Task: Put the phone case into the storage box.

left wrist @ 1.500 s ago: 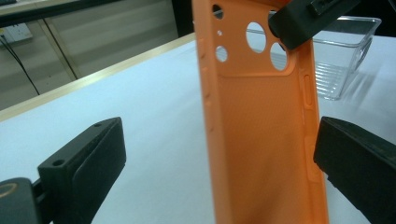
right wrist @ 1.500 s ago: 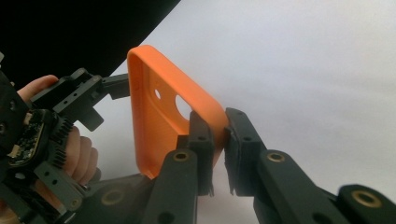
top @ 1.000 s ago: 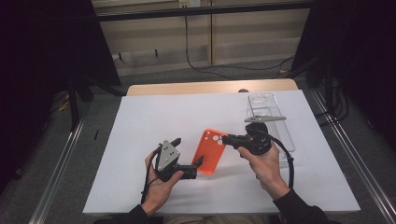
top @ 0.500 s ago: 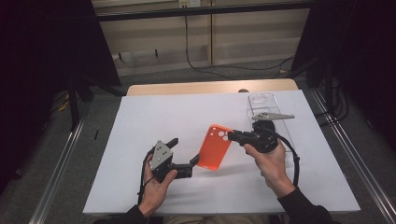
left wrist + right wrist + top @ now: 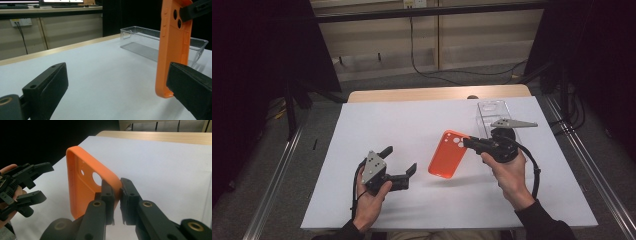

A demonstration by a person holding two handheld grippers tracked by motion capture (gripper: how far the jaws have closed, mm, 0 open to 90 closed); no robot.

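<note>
My right gripper (image 5: 468, 142) clamped on the top edge of the orange phone case (image 5: 449, 154), case lifted clear of the white table (image 5: 412, 125), my left gripper (image 5: 399, 162) at its eight o'clock, jaws spread wide and empty, clear bin (image 5: 492, 112) at two o'clock

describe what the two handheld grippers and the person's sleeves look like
Both the left gripper and the right gripper are black, each with two blocky jaws showing brass-coloured pivot bushings, a grey three-cornered plate on top, and a black cable trailing back. Dark sleeves cover the person's forearms; the hands are bare.
</note>
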